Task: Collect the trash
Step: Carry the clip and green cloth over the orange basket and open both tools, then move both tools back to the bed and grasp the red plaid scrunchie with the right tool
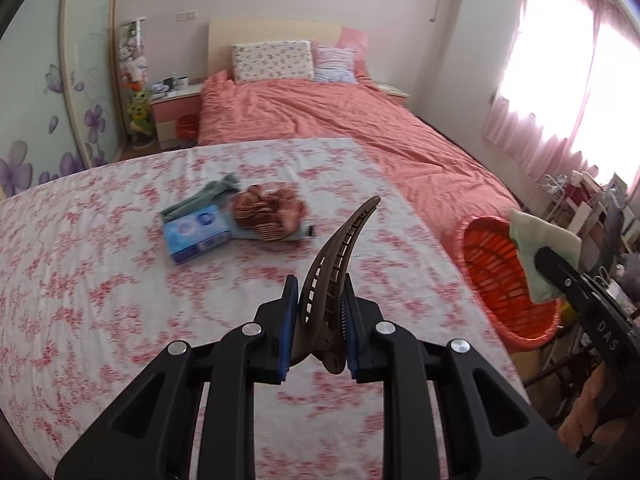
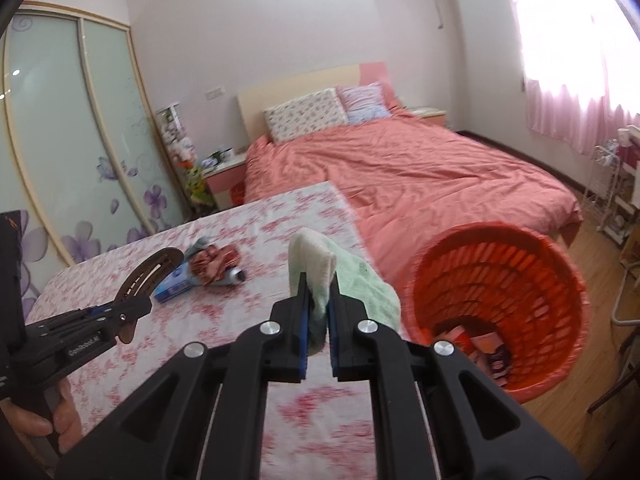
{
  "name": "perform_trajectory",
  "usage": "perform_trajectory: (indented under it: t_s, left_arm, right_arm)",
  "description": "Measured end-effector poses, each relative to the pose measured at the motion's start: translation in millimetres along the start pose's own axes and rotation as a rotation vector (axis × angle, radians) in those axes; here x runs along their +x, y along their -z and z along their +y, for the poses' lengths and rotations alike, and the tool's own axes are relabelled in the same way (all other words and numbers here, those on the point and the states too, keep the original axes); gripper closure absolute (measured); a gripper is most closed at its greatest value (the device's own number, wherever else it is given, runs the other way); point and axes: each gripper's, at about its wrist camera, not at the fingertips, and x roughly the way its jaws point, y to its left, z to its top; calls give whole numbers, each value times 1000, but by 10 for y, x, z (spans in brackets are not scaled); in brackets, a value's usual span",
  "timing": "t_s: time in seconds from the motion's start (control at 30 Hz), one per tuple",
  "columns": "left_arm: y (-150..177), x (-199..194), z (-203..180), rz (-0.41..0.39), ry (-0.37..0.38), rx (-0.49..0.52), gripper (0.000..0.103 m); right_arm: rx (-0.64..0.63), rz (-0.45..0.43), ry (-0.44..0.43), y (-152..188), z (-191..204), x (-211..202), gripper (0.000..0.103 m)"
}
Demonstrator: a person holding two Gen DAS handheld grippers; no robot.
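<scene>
Trash is in both grips: the left gripper point(image 1: 318, 334) is clamped on a brown hair clip point(image 1: 340, 264) at lower centre, and the right gripper point(image 2: 318, 330) pinches a pale green cloth point(image 2: 344, 280). The carrying step looks under way; next, each load needs bringing over the red basket point(image 2: 560, 280), right of frame, before the jaws part. A tissue pack point(image 1: 196, 234) and crumpled wrapper point(image 1: 272, 212) lie on the floral cover point(image 1: 100, 280). Only the right wrist view shows packets already in the basket's bottom.
</scene>
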Motion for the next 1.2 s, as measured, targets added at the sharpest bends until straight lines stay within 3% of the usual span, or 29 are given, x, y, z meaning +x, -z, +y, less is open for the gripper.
perform_trajectory:
  t_s: [0.33,0.73,0.93,1.0,1.07,1.2]
  left_arm:
    - [-88,218,-861,12,162,96,82]
    - [-144,758,-1842,96,304,197,82]
    - [-126,1021,-2122,135,323,233,81]
    - [-104,1099,-2154,145,310,242,67]
    - [-80,1129,-2126,146,291,240,57]
    - [-49,1134,-1960,146,244,235,53]
  right_arm:
    - [95,-50,92,-68,-720,-177,94]
    - [205,-60,168,-101,-1583,-66,94]
    - [252,-49,183,-119,-1912,146,83]
    - [262,-42,189,-112,-1979,213,74]
    - [275,-33,197,-81,-2038,261,72]
    - [283,-21,219,-9,-2070,295,63]
